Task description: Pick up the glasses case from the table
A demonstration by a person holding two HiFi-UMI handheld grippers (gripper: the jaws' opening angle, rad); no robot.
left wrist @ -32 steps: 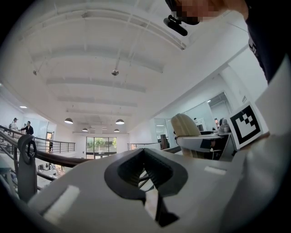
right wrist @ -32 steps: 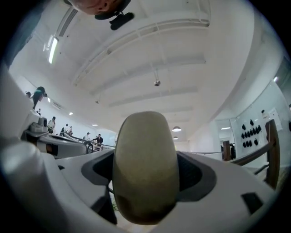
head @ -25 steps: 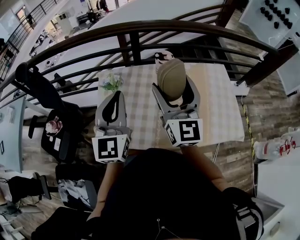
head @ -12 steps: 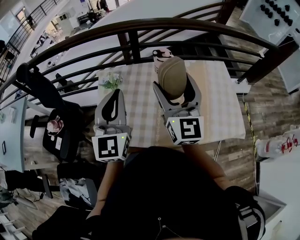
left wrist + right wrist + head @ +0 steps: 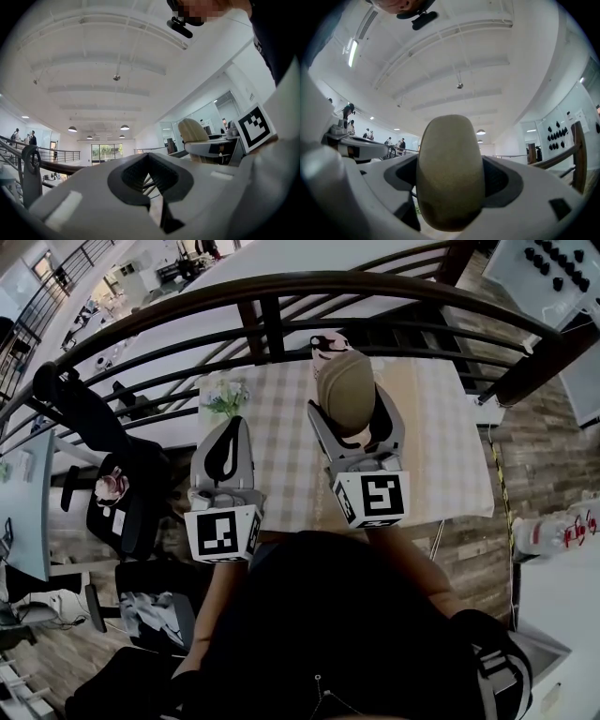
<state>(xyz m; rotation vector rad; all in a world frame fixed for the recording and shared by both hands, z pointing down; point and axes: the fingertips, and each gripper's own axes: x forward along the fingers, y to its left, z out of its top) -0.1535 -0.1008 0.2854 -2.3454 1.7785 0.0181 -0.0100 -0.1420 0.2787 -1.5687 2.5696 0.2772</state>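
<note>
We are clamping the tan glasses case (image 5: 345, 388) in our right gripper (image 5: 354, 427) above the table (image 5: 281, 465), our left gripper (image 5: 226, 448) closing on nothing.

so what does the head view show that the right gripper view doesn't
Only the head view shows the plank floor and the clear bottles at the right edge. Only the right gripper view shows the white ceiling with its lamps and the distant people by a rail. Both show the tan glasses case clamped between the jaws of the right tool, and the dark railing.
</note>
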